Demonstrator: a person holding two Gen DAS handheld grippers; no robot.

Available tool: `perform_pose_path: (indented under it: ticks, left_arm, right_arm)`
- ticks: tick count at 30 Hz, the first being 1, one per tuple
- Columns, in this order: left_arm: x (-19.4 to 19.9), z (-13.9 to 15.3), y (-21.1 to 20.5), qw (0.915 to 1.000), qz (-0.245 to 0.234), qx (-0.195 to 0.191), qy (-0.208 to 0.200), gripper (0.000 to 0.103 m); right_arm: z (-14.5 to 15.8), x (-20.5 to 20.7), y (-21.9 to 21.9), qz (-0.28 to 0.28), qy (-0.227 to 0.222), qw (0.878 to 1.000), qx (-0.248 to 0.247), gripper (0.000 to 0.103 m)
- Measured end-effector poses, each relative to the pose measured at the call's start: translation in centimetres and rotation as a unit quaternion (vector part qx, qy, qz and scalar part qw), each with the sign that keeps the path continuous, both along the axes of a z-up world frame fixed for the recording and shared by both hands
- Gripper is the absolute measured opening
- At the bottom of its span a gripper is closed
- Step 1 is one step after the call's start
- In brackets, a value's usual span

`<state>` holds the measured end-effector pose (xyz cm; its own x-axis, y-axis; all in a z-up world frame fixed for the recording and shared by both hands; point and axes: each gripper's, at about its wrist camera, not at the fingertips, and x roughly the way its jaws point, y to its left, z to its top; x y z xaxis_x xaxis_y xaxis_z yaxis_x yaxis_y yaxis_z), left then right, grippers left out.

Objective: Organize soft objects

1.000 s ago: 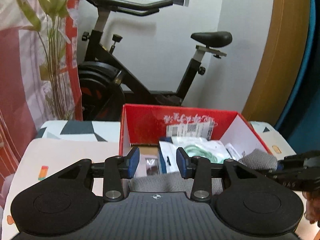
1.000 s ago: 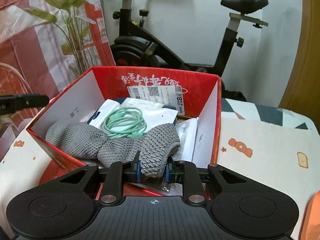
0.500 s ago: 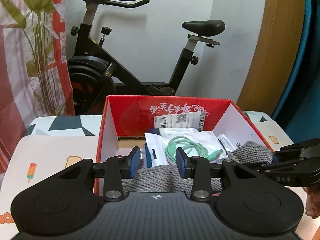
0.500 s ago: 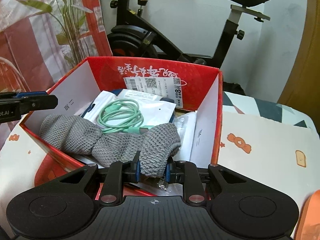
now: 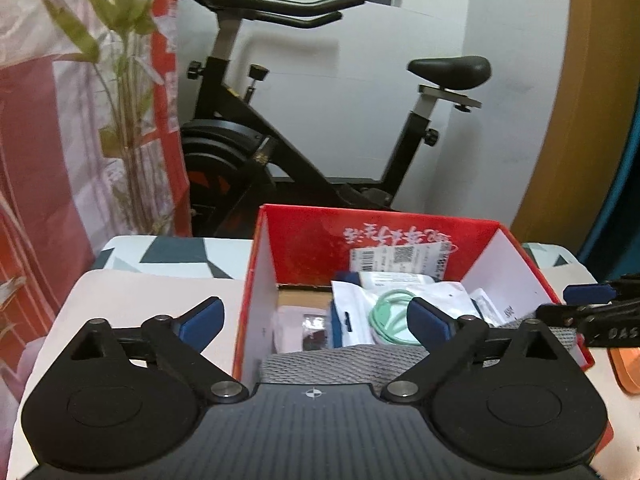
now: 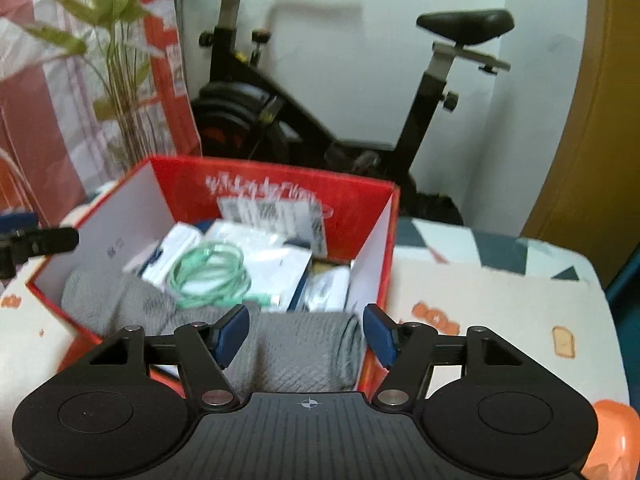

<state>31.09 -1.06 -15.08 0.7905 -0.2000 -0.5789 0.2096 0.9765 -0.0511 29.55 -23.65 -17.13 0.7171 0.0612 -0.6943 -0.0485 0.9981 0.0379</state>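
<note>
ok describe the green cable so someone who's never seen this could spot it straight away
Find the red box in front of the exercise bike. Inside, the green cable lies coiled on white packets, just behind the grey knitted cloth. It is the only mint-green looped cord there.

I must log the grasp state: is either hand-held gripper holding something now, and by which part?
Nothing is held. Both jaws are opening: the right hand-held gripper straddles the gray knit cloth without pressing it; the left hand-held gripper is wide open.
</note>
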Motion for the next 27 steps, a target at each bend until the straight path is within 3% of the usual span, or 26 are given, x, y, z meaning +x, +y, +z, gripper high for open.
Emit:
perform_pose_path:
  ticks: [1,3,5,20,27]
  left_arm:
    - [-0.1,0.0,0.0,1.0,0.003,0.001,0.0,0.1]
    - [-0.1,0.1,0.0,1.0,0.007,0.002,0.001,0.103]
    - [-0.2,0.1,0.0,1.0,0.007,0.002,0.0,0.103]
    - [-0.9,0.0,-0.6,0.9996,-0.027,0.001,-0.002,0.103]
    - [-1.5,0.6,-0.5,0.9996,-0.028,-0.001,-0.009,0.103]
  right_arm:
    - [0.2,0.0,-0.1,0.001,-0.005,1.0,0.001,0.041]
    - [0.5,0.1,-0.2,0.006,-0.006,1.0,-0.002,0.018]
    - [0.3,0.4,-0.1,0.015,0.002,1.0,0.001,0.006]
    - [-3.7,2.3,0.7,0.001,0.082,0.997,0.009,0.001]
    - [-3.7,2.9,1.0,0.005,0.106,0.994,-0.011,0.002]
